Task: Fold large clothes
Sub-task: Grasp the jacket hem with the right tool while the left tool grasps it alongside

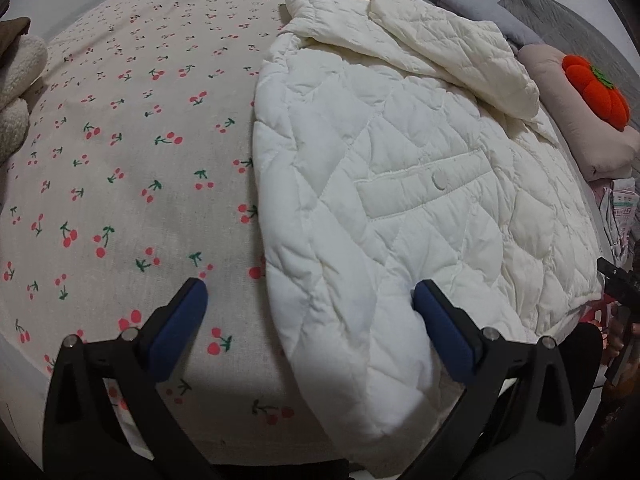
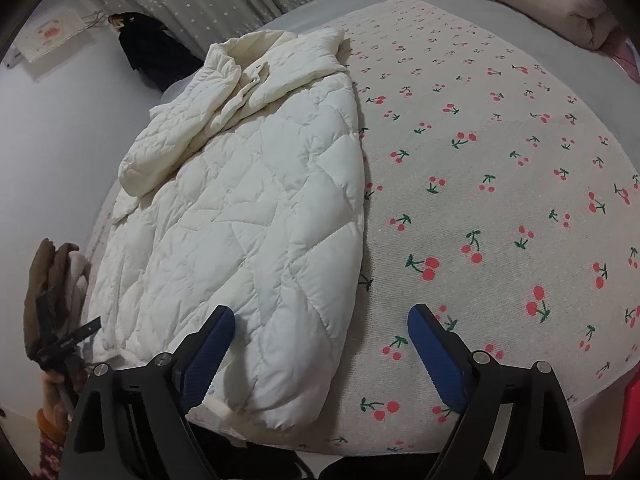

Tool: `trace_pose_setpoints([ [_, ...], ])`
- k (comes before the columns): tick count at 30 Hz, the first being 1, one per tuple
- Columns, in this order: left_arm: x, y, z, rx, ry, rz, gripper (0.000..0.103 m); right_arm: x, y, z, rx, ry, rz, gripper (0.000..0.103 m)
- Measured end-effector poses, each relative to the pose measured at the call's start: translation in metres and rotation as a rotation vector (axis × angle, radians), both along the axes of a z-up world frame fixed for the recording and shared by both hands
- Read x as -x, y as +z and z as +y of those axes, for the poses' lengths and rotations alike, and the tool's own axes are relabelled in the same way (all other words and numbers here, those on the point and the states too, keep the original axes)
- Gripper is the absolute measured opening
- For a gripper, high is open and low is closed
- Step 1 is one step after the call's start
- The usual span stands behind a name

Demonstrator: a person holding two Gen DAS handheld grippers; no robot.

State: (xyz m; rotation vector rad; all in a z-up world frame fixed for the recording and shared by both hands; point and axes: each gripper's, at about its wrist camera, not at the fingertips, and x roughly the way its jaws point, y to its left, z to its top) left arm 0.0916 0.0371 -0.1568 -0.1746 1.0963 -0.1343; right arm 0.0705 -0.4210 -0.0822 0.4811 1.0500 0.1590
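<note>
Dim, soft indoor light; sharp centre, fisheye-warped, dark-vignetted edges

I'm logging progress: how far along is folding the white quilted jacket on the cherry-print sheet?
Done: the white quilted jacket lies narrowed lengthwise, one sleeve folded across it. In hand: nothing; the left gripper and right gripper are open at its hem. Left: folding it crosswise.
</note>
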Motion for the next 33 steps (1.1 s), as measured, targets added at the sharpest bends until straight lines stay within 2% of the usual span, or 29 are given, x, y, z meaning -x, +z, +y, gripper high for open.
trace_pose_setpoints([
  [4,0.012,0.003,0.010,0.100,0.010,0.006,0.102,0.005,0.000,-0.001,-0.055,-0.020,0.005,0.075],
  [6,0.016,0.005,0.014,0.159,0.003,0.013,0.102,0.007,-0.003,-0.005,-0.134,-0.023,0.012,0.066],
  [9,0.024,0.006,0.023,0.236,-0.008,0.022,0.099,0.011,-0.007,-0.008,-0.229,-0.029,0.018,0.061],
  [15,0.027,0.006,0.030,0.319,0.003,0.022,0.084,0.013,-0.010,-0.016,-0.291,-0.049,0.045,0.041],
  [18,0.028,0.006,0.030,0.355,0.000,0.034,0.077,0.015,-0.012,-0.018,-0.349,-0.058,0.049,0.040],
  [20,0.027,0.004,0.027,0.411,-0.017,0.049,0.070,0.014,-0.013,-0.018,-0.389,-0.057,0.052,0.041],
  [23,0.028,0.001,0.022,0.468,-0.035,0.071,0.062,0.012,-0.016,-0.017,-0.404,-0.063,0.065,0.041],
  [27,0.028,0.001,0.014,0.473,-0.052,0.073,0.060,0.010,-0.013,-0.015,-0.395,-0.063,0.057,0.042],
  [29,0.027,-0.001,0.012,0.477,-0.056,0.080,0.060,0.008,-0.014,-0.011,-0.351,-0.060,0.079,0.047],
  [31,0.026,-0.002,0.012,0.486,-0.058,0.085,0.058,0.008,-0.016,-0.010,-0.365,-0.052,0.080,0.050],
  [33,0.025,-0.002,0.011,0.503,-0.065,0.097,0.052,0.008,-0.018,-0.010,-0.386,-0.047,0.070,0.056],
])
